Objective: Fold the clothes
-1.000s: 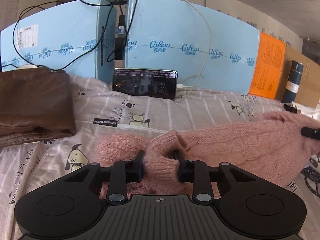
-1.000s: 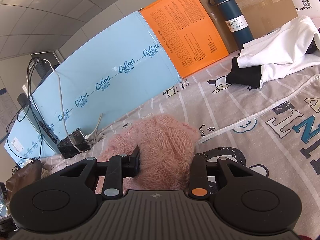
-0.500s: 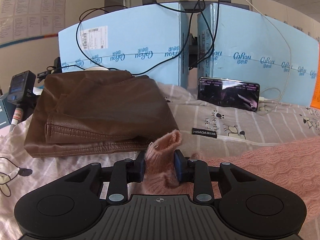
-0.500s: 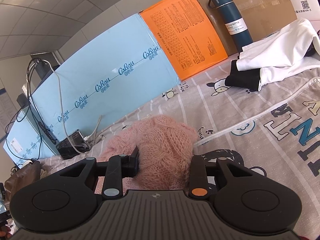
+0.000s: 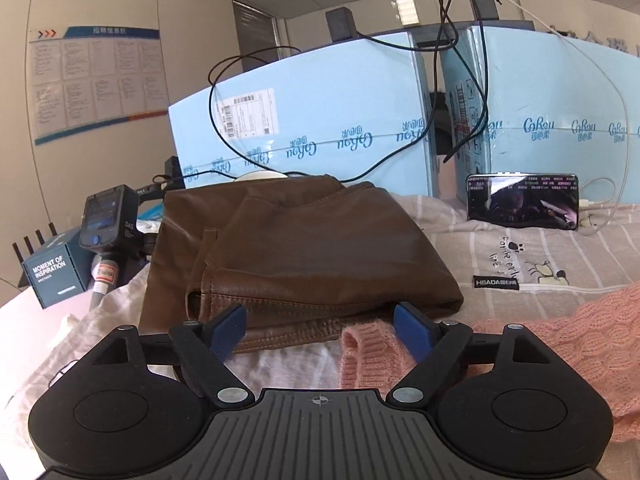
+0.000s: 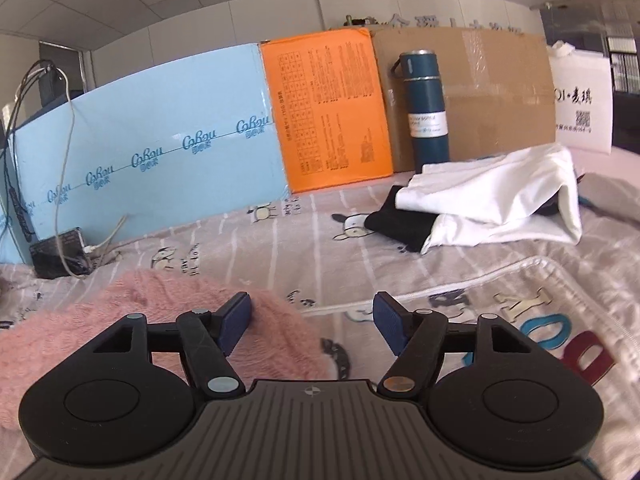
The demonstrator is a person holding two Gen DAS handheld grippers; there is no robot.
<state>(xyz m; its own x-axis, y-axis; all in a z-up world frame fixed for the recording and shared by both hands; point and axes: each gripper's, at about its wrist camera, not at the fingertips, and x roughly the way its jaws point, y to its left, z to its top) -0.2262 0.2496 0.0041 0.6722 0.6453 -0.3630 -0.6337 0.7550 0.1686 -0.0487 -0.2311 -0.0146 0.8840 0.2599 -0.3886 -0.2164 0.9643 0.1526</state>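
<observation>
Pink sweater [image 5: 560, 332] lies on the cartoon bedsheet [image 6: 400, 256], cut off at the frame edges; its cuff sits loose between the left gripper [image 5: 320, 326] fingers, whose jaws have just opened wide. Right gripper [image 6: 312, 318] has also just opened, pads clear, sweater under its left finger. Beyond the sweater: brown leather garment [image 5: 296, 240], "HBADA" tag [image 5: 496, 282], "CoRou" blue boxes [image 6: 152, 152]; phone [image 5: 524, 200] text unreadable.

Both cameras sit low behind their fingers, close over the bedsheet [image 6: 460, 256], facing the blue boards [image 5: 320, 120] (shared: pink sweater [image 5: 580, 332], phone [image 5: 524, 202])
</observation>
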